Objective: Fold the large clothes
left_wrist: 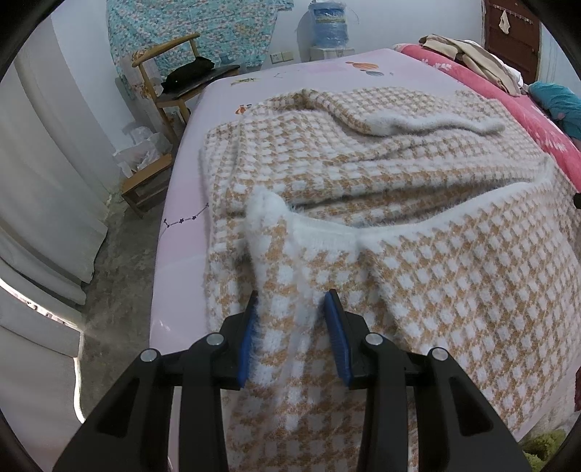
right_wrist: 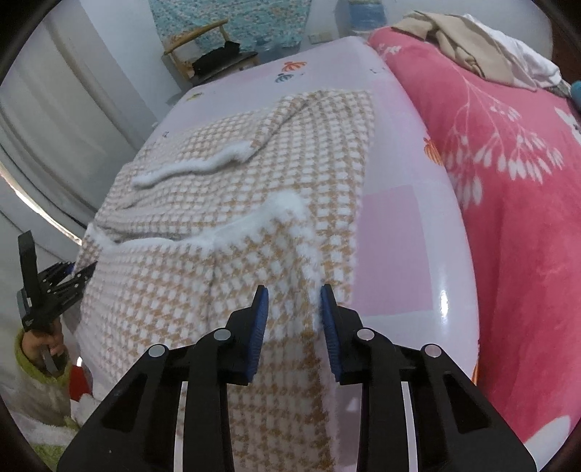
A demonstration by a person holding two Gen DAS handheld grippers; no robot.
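Note:
A large fuzzy sweater in tan and white checks lies spread on the pink bed sheet, with a white-cuffed sleeve folded across its far part. Its near hem is lifted and hangs over the bed's front edge. My left gripper is shut on a bunched fold of that hem at its left side. In the right wrist view, my right gripper pinches the sweater at its right white-trimmed edge, fabric filling the gap between the blue pads. The left gripper also shows at that view's left edge, held by a hand in a green sleeve.
A red floral blanket covers the bed's right side, with a pile of beige and white clothes at its far end. A wooden chair with a dark item stands beyond the bed's left corner. A water jug stands by the far wall.

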